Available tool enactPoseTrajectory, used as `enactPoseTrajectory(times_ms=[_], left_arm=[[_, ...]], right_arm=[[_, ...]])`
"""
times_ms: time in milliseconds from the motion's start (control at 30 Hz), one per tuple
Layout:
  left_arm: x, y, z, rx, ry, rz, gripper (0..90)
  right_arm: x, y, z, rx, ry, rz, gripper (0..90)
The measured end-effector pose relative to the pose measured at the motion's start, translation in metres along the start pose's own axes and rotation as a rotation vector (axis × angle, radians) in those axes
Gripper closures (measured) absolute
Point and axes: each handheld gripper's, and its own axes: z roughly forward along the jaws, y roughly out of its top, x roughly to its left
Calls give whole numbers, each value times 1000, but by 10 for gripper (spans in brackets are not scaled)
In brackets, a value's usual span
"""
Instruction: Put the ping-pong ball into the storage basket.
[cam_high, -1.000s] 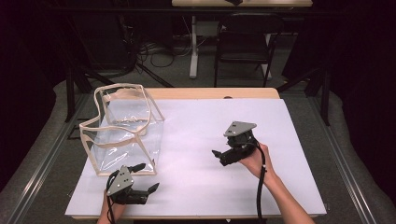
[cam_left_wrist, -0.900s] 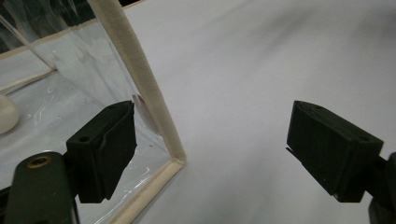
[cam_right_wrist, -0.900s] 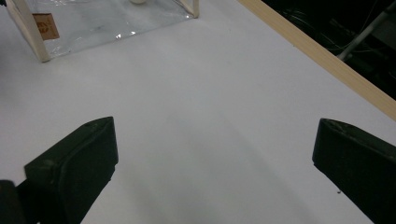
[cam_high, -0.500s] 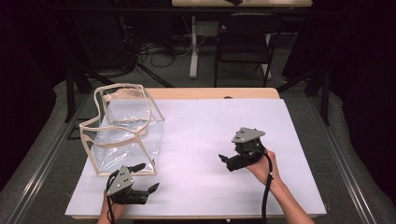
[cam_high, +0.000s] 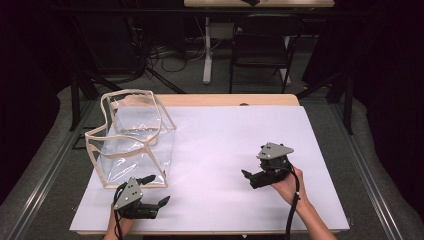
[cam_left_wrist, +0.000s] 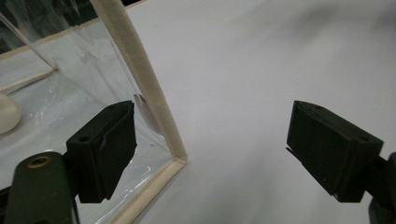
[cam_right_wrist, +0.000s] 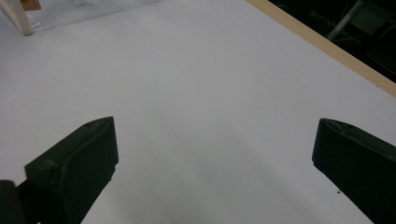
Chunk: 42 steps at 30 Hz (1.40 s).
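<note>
A clear plastic bag (cam_high: 132, 140) with cream trim stands open-topped on the left of the white table cover. My left gripper (cam_high: 157, 189) lies just in front of the bag's near corner, open and holding nothing. In the left gripper view, the bag's trimmed corner (cam_left_wrist: 140, 84) rises between the wide-apart jaws of that gripper (cam_left_wrist: 210, 149), and a small pale round thing (cam_left_wrist: 7, 114) lies inside the bag. My right gripper (cam_high: 247, 178) sits low at the front right, pointing left and open. In the right gripper view, this gripper (cam_right_wrist: 215, 154) has only bare white sheet between its jaws.
A white sheet (cam_high: 225, 130) covers most of the table, and a wooden strip (cam_high: 225, 100) shows along the far edge. Beyond it are a dark chair (cam_high: 260, 40), stand legs and floor cables. The bag's corner (cam_right_wrist: 18, 16) shows far off in the right gripper view.
My right gripper has drawn back toward the person and dropped closer to the table. The left gripper and the bag have stayed put.
</note>
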Motion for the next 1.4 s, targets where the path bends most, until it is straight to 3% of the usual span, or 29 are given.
enactPoseTrajectory(times_ms=[833, 1000, 1167, 1400], left_arm=[[0, 0, 0, -2, 2, -1, 160], [2, 0, 2, -1, 0, -3, 160], [1, 0, 2, 0, 0, -5, 160], [1, 0, 0, 4, 3, 0, 160]], right_arm=[[0, -41, -11, 5, -23, 47, 2], [-1, -46, -12, 11, -22, 47, 3], [1, -49, -14, 28, -41, 16, 3], [-1, -61, -21, 7, -56, 40, 3]])
